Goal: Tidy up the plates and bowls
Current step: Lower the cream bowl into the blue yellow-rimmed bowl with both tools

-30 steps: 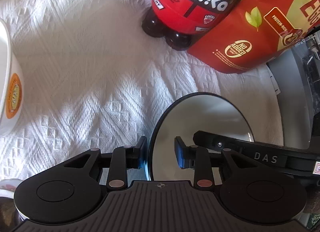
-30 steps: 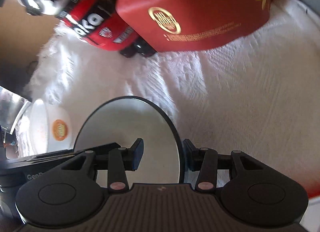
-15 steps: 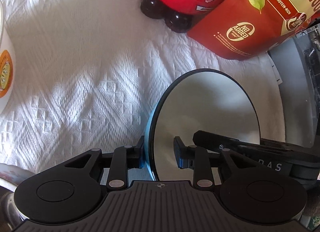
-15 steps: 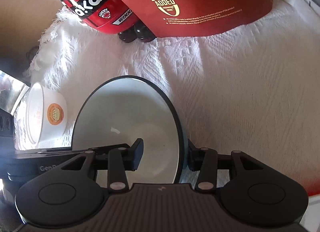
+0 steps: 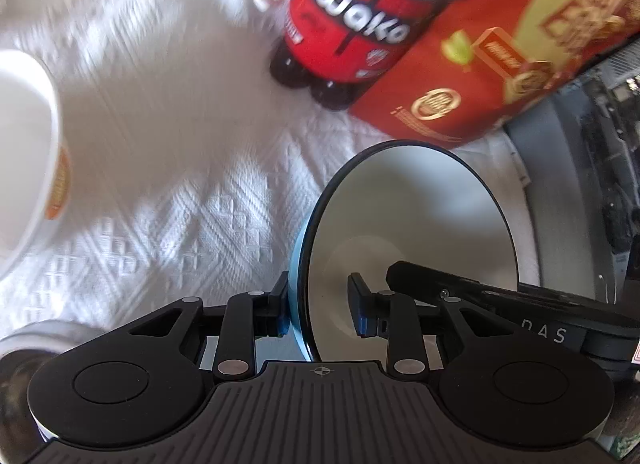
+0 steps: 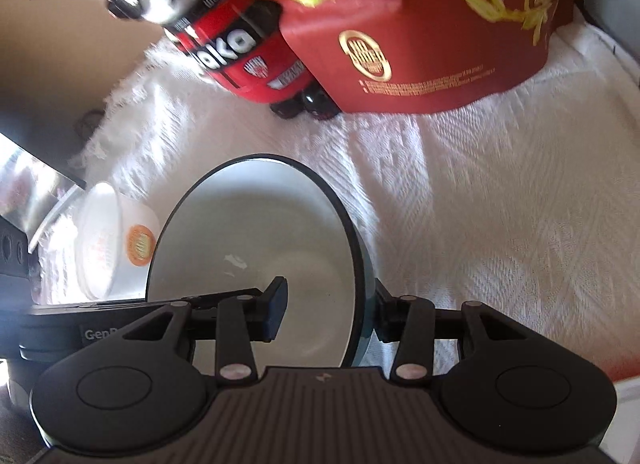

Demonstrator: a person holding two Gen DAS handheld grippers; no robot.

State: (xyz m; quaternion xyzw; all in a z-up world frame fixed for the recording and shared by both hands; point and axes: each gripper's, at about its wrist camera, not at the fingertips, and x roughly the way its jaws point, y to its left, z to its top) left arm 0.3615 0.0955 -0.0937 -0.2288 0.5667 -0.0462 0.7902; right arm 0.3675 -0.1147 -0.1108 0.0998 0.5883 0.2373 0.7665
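Between your two tools, left tool (image 5: 318, 306) and right tool (image 6: 326, 310) each clamp opposite rims of the blue-backed, white-faced round bowl (image 5: 412, 240), tipped on edge.

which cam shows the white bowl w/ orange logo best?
Right wrist: the white bowl shows whole, rim and orange logo visible, beside the blue bowl both claws grip. Left wrist shows it cropped at the edge and blurred.

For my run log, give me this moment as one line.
left hand-held gripper: shut on blue bowl rim | right hand-held gripper: shut on opposite rim | white bowl: on cloth, apart
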